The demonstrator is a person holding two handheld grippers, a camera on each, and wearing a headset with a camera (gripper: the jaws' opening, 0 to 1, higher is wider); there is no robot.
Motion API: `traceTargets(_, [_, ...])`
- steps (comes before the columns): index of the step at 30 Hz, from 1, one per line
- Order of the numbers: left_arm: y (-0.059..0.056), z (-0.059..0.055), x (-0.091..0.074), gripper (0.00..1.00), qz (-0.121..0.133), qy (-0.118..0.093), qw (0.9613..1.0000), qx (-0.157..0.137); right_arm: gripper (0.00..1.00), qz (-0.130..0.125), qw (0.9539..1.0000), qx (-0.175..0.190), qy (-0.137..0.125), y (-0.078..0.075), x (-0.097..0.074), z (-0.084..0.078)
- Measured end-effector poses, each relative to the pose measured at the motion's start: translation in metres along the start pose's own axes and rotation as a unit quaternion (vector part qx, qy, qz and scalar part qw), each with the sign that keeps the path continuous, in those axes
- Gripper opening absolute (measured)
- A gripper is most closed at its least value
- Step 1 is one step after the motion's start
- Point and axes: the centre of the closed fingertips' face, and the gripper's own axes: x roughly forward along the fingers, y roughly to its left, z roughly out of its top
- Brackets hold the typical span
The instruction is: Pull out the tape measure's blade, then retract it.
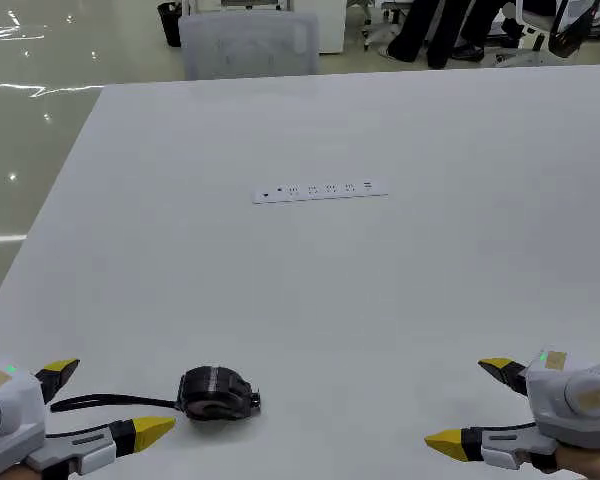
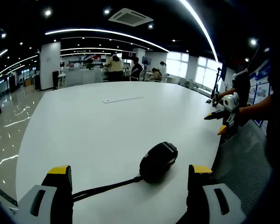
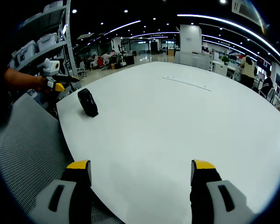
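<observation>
A black tape measure (image 1: 217, 392) lies on the white table (image 1: 310, 280) near its front edge, with a black strap trailing to the left. My left gripper (image 1: 108, 400) stands open at the front left, its yellow tips on either side of the strap; the tape measure (image 2: 158, 160) lies just ahead of its jaws. My right gripper (image 1: 473, 402) is open at the front right, well apart from the tape measure (image 3: 87, 102), with nothing between its fingers. The blade is inside the case.
A white power strip (image 1: 320, 190) is set into the middle of the table. A grey chair (image 1: 248, 43) stands at the far edge, and people sit farther back. Glossy floor lies to the left of the table.
</observation>
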Motion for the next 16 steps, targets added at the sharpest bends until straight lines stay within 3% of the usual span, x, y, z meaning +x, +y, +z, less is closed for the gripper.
traceTargets(3, [0.0024,0.0043,-0.0010,1.00,0.012,-0.006,0.9998,0.014,0.89,0.000,1.0000,0.001,0.000,0.0011,0.0015,-0.0005])
traceTargets(5, [0.0016,0.0044,-0.0008,1.00,0.006,-0.006,1.0000,-0.001,0.89,-0.001,1.0000,0.002,0.000,0.0022,0.0014,0.0001])
traceTargets(16, [0.0033,0.0073,0.0018,1.00,0.008,-0.006,0.9999,0.003,0.89,-0.001,0.9999,0.012,-0.004,0.0062,0.0021,-0.0025])
